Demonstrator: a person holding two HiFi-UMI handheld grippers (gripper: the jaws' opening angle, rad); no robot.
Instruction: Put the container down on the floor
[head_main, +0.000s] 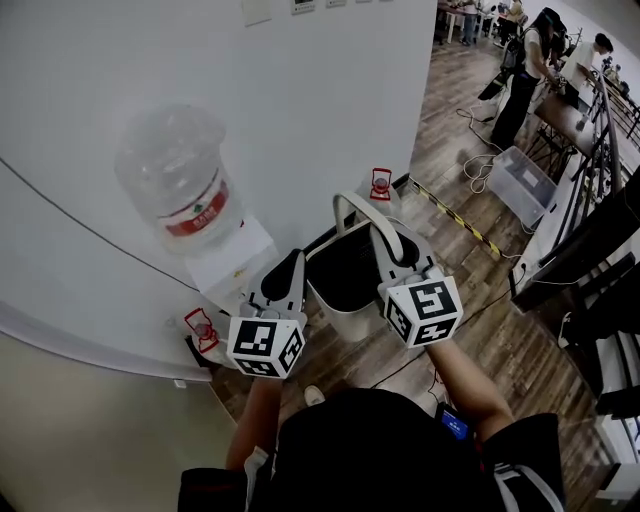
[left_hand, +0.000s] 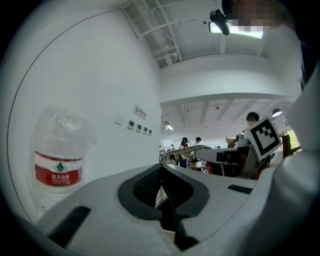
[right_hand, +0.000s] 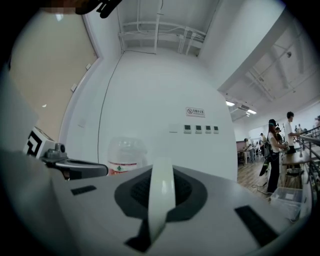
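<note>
The container (head_main: 350, 318) is a white bucket with a dark inside and a pale arched handle (head_main: 352, 205), seen in the head view in front of the wall. My right gripper (head_main: 388, 243) is shut on the handle, whose white strap (right_hand: 161, 200) runs between the jaws in the right gripper view. My left gripper (head_main: 290, 265) is at the bucket's left rim, and a thin white edge (left_hand: 162, 195) is pinched between its shut jaws. The handle (left_hand: 186, 149) arcs beyond them. The bucket's base is hidden, so I cannot tell whether it touches the floor.
A water dispenser (head_main: 232, 268) with a large clear bottle (head_main: 180, 185) stands against the white wall just left of the bucket. A yellow-black strip (head_main: 455, 215) and cables cross the wood floor. A clear plastic box (head_main: 525, 180) and people at tables are at the far right.
</note>
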